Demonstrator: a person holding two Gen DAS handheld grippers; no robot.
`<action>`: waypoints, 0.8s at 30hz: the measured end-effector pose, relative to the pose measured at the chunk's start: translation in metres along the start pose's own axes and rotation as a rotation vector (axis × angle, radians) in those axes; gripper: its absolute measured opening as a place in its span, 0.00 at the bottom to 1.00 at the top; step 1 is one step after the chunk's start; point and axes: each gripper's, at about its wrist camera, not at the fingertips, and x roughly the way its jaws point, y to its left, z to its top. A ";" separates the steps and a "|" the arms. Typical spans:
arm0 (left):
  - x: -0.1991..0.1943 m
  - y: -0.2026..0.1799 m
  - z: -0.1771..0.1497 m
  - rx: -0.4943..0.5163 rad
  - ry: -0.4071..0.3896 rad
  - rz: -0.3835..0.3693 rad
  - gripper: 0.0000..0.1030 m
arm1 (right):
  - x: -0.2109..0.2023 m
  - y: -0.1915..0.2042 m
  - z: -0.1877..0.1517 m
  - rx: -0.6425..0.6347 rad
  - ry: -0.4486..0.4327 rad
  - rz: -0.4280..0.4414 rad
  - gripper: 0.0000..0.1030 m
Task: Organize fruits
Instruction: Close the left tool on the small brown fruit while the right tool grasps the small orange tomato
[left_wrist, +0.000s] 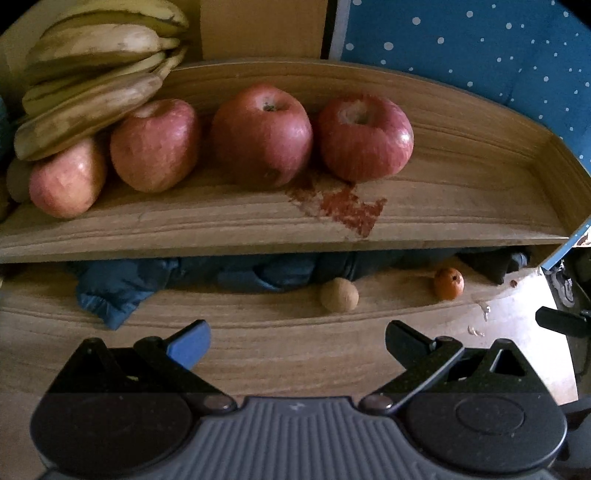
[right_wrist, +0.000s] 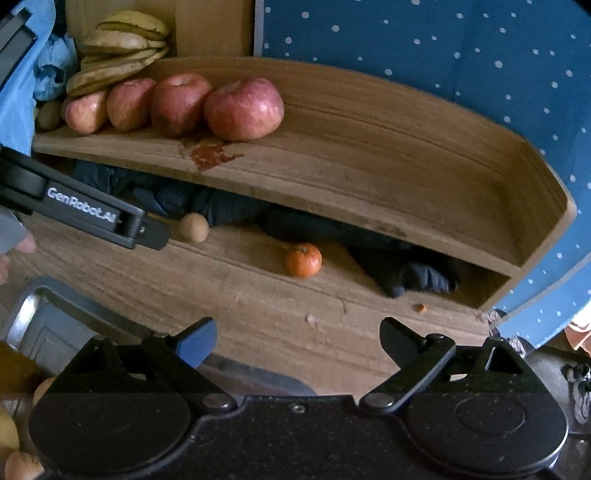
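red apples (left_wrist: 258, 136), orange tangerine (right_wrist: 303, 260), white-dotted blue wall (right_wrist: 443, 55)

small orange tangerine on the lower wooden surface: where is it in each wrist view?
Left wrist: small orange tangerine at right of centre, under the shelf's front edge.
Right wrist: near the picture's centre, beside dark cloth.
Shared landmark: reddish stain on the wooden shelf.

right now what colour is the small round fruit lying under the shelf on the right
Orange, with a small dark stem spot on top; it shows best in the right wrist view.

Lived-in home corner, wooden shelf (left_wrist: 461, 206) across mid-frame with apples (left_wrist: 260, 134) and bananas (left_wrist: 99, 70) upper left, crumpled clothes (left_wrist: 122, 288) underneath, dotted blue fabric (left_wrist: 480, 48) upper right
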 end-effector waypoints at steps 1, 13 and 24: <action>0.001 -0.001 0.002 0.000 0.001 0.002 1.00 | 0.001 0.000 0.001 -0.001 -0.004 0.002 0.90; 0.027 -0.014 0.009 -0.007 0.014 -0.006 1.00 | 0.027 -0.008 0.008 0.026 0.025 0.023 0.82; 0.035 -0.026 0.017 0.010 -0.013 -0.041 0.93 | 0.043 -0.009 0.018 0.011 0.015 0.048 0.71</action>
